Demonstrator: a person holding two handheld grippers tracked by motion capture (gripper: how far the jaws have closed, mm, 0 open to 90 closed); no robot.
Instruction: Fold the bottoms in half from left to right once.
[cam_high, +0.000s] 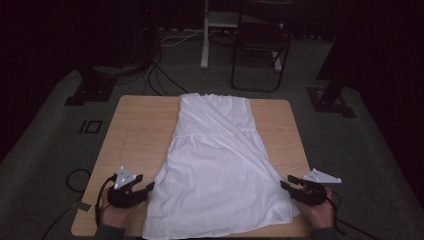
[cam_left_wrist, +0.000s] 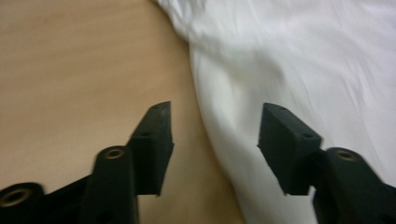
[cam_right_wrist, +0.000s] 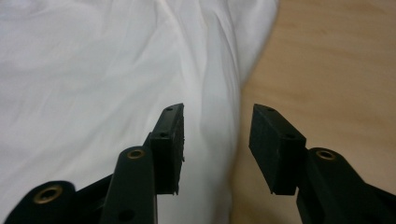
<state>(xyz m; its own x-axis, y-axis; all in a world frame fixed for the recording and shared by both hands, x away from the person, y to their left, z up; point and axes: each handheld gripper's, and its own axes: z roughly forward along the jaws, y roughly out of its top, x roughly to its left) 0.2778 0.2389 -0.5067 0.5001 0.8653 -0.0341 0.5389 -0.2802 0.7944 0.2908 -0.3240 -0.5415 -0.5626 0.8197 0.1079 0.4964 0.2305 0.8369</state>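
White cotton-like dress (cam_high: 218, 165), softly creased and flaring to a wide hem, lying flat along the middle of the pale wood-grain surface (cam_high: 135, 130). Black left gripper (cam_high: 149, 189) and right gripper (cam_high: 286, 181) flanking the hem edges, jaws spread, pinching nothing.

We see a light wooden table (cam_high: 135, 135) with rounded corners in the lower middle of the high view, standing on a grey-green carpeted floor (cam_high: 45, 130). A white dress (cam_high: 220, 165) lies flat on it down the centre, its narrow top reaching the table's far edge and its wide hem at the near edge. Bare wood shows left and right of the cloth.
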